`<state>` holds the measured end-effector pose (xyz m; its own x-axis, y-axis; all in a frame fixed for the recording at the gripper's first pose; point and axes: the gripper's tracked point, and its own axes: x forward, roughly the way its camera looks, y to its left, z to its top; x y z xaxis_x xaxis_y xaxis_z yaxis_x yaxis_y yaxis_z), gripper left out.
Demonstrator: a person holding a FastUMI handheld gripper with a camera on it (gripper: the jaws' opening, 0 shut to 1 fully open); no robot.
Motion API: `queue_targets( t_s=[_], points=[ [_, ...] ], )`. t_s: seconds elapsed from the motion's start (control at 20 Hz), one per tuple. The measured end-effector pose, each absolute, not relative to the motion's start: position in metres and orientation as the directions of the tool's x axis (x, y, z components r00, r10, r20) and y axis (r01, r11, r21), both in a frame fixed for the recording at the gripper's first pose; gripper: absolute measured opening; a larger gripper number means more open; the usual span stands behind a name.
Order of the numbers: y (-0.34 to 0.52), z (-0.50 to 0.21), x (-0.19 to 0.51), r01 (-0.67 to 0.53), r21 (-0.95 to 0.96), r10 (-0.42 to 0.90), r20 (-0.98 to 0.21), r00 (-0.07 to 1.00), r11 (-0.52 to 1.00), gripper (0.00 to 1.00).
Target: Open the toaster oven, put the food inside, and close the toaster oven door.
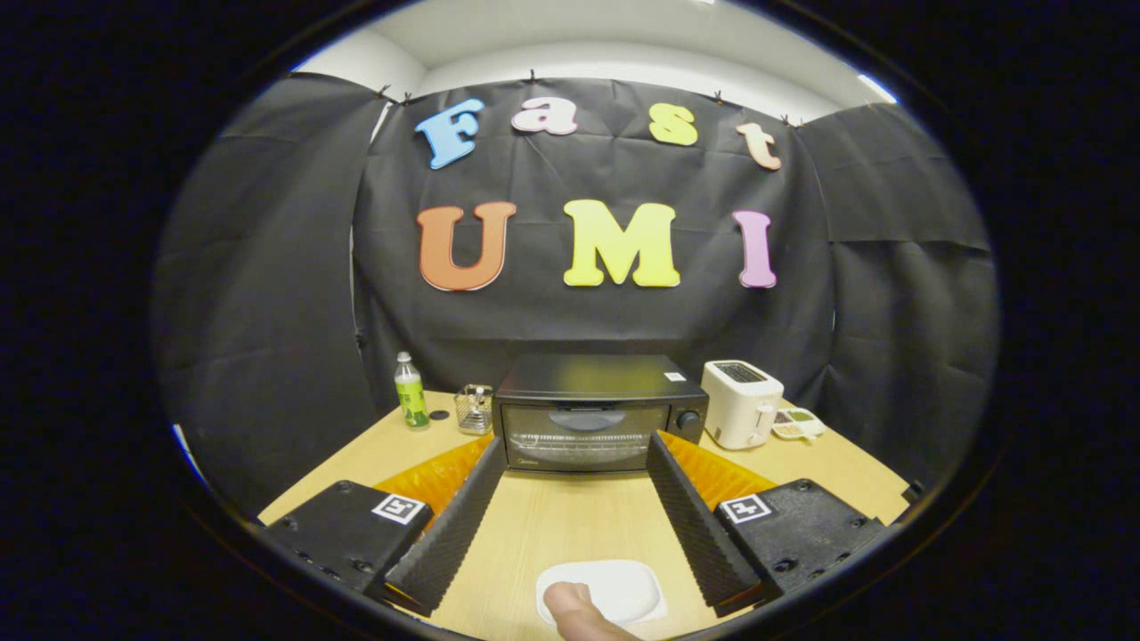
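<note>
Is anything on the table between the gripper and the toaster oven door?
No. The gripper is open, its fingers spread, with bare table ahead up to the shut toaster oven. The white plate with the food sits low between the fingers.

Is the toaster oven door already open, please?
No, the toaster oven door stands shut, glass upright, beyond the open gripper fingers.

The desk (552,525) carries one toaster oven (598,414), one white toaster (741,402) and one green bottle (411,392). There is also one white plate (614,588), one clear holder (474,409), one small snack tray (798,423), and one claw (576,452) with two fingers spread apart.
</note>
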<state>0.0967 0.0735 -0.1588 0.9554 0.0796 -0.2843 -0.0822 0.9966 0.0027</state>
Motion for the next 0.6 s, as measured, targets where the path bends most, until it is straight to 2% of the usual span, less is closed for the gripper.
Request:
queue_targets(
  t_s=[0.3, 0.6],
  points=[
    [0.020, -0.183, 0.082, -0.033, -0.011, 0.028, -0.302, 0.953, 0.999, 1.00],
    [-0.008, -0.174, 0.077, 0.005, 0.018, -0.001, -0.244, 0.970, 1.000, 1.00]
  ],
)
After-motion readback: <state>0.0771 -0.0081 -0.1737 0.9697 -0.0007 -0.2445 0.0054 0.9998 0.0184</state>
